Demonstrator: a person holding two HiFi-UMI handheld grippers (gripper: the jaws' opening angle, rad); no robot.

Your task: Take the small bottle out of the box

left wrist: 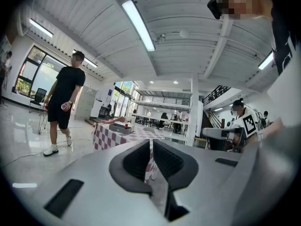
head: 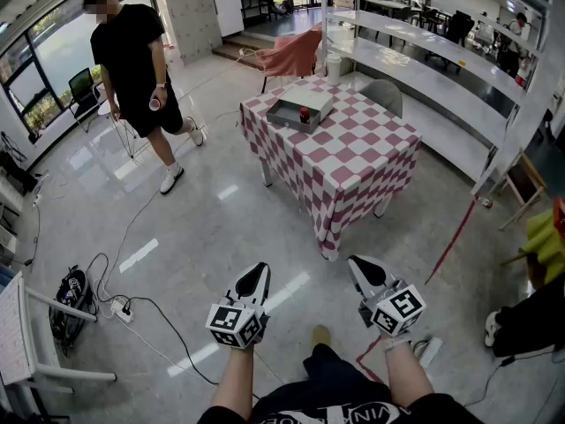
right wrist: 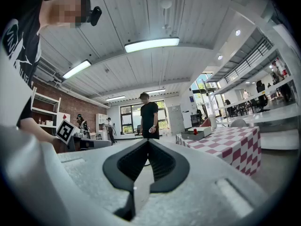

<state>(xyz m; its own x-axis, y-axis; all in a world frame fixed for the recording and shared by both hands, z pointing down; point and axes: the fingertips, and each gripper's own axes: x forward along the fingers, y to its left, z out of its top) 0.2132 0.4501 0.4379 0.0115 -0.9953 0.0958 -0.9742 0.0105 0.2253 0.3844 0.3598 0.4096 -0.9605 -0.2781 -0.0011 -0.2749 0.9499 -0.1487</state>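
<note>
Glossy grey floor (head: pixel 212 219) is seen in front, and beyond it stands the desk (head: pixel 353 162), covered with a red and white checked cloth. On the far corner of the desk an open grey box (head: pixel 287 113) is placed. The small bottle (head: pixel 305 114), dark with a red top, stands upright inside it, close to one wall.

The left tongs (head: pixel 261 268) and the right tongs (head: pixel 354 261) are held level, well apart from the desk. Both are closed with nothing between them, though a thin slit can be seen at the left pair.

The bottle is judged to be light, stiff and probably smooth, so it could slip or be tipped over. It is best taken on the body, just under the top, once the tongs are opened
</note>
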